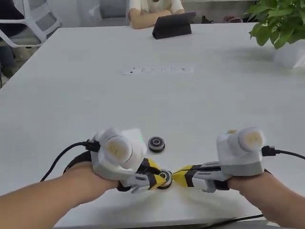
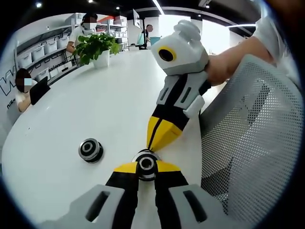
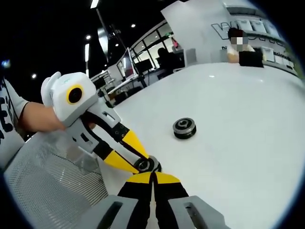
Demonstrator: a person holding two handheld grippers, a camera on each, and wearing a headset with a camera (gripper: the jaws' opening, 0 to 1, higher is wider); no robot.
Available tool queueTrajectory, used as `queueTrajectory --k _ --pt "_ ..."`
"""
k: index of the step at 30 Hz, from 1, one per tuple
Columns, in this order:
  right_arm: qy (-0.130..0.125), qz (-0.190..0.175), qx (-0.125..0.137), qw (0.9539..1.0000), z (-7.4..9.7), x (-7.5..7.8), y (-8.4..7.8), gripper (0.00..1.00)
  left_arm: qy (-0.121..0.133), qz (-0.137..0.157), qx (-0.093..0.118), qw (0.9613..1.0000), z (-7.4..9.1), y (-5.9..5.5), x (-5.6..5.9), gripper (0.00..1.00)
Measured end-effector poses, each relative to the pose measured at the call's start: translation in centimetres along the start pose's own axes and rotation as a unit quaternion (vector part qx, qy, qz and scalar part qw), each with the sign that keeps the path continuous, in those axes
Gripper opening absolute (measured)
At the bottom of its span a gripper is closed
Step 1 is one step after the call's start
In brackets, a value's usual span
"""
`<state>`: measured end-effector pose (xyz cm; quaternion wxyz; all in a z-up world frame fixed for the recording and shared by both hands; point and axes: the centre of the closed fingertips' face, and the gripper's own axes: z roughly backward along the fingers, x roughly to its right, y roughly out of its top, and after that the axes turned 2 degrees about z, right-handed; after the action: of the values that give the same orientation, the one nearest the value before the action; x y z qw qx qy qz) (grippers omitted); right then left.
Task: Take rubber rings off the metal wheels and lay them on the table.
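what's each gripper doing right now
Left gripper: closed on the small round silver-and-black metal wheel.
Right gripper: closed, tips at that wheel.

This is an office, most likely an open-plan one with a meeting area. A long white meeting table (image 1: 95,95) takes up the middle, with mesh-backed office chairs (image 2: 257,143) pulled up to it. A person (image 1: 152,12) sits at the far end behind a propped tablet (image 1: 172,25). A potted plant (image 1: 279,21) stands on one corner. Shelves of storage bins (image 2: 43,52) line a wall, strip lights (image 2: 157,5) run overhead, and large wall lettering (image 3: 238,28) looks like company branding, though it is too distorted to read.
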<state>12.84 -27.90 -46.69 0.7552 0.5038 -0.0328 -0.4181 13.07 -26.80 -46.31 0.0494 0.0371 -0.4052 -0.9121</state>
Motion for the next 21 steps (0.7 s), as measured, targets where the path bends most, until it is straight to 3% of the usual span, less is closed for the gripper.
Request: queueTrajectory --k 21 --pt "0.001 0.011 -0.003 0.9999 -0.18 -0.72 0.40 0.00 0.004 0.001 -0.009 1.0000 0.00 -0.08 -0.06 0.06"
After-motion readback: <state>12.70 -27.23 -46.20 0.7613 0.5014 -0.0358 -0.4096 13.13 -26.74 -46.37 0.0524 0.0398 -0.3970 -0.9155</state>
